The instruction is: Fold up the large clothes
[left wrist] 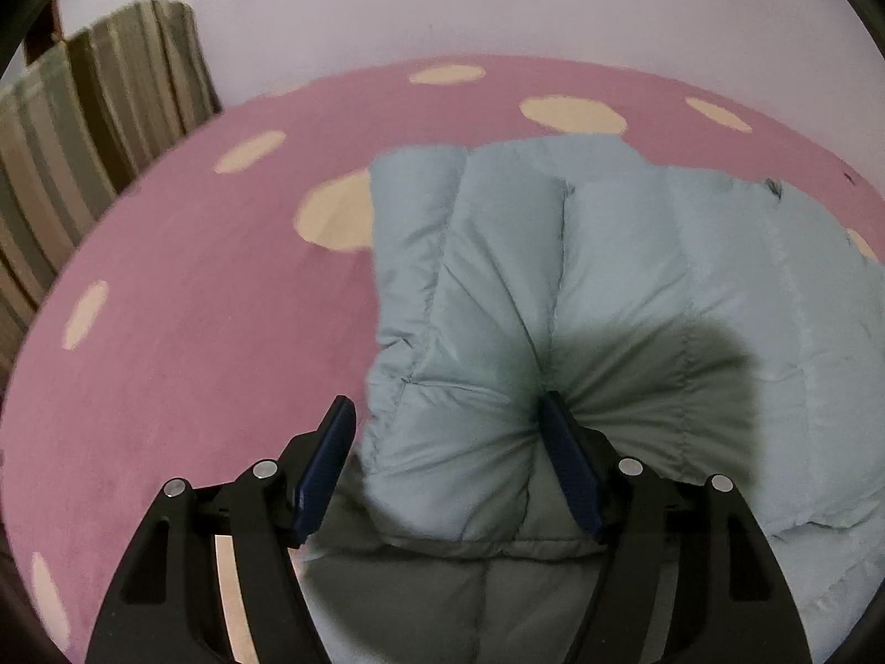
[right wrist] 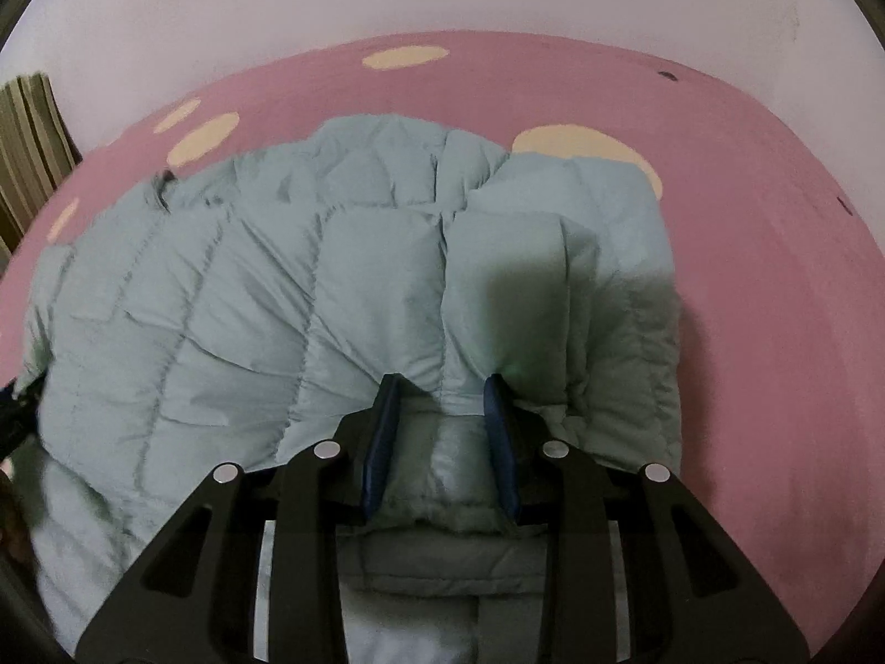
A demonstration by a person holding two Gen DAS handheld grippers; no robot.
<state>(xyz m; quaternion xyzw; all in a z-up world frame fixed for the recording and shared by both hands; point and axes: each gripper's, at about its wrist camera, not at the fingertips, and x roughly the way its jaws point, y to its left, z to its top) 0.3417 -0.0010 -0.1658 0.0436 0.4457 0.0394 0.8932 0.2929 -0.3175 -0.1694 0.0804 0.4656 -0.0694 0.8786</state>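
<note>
A pale blue quilted puffer jacket (left wrist: pixel 581 288) lies on a pink sheet with cream dots (left wrist: pixel 182 332). It looks partly folded over itself. My left gripper (left wrist: pixel 445 415) is open over the jacket's left edge, its right finger (left wrist: pixel 569 470) pressed into the padding, its left finger (left wrist: pixel 326 470) just off the fabric. In the right wrist view the jacket (right wrist: pixel 276 288) fills the middle. My right gripper (right wrist: pixel 442 393) has its jaws closed in on a bunched fold of the jacket near its right side, on the same pink sheet (right wrist: pixel 774 276).
A striped curtain or cloth (left wrist: pixel 83 127) hangs at the far left, also in the right wrist view (right wrist: pixel 27 149). A pale wall (left wrist: pixel 498 0) rises behind the bed. Bare pink sheet lies left of the jacket and to its right (right wrist: pixel 774 387).
</note>
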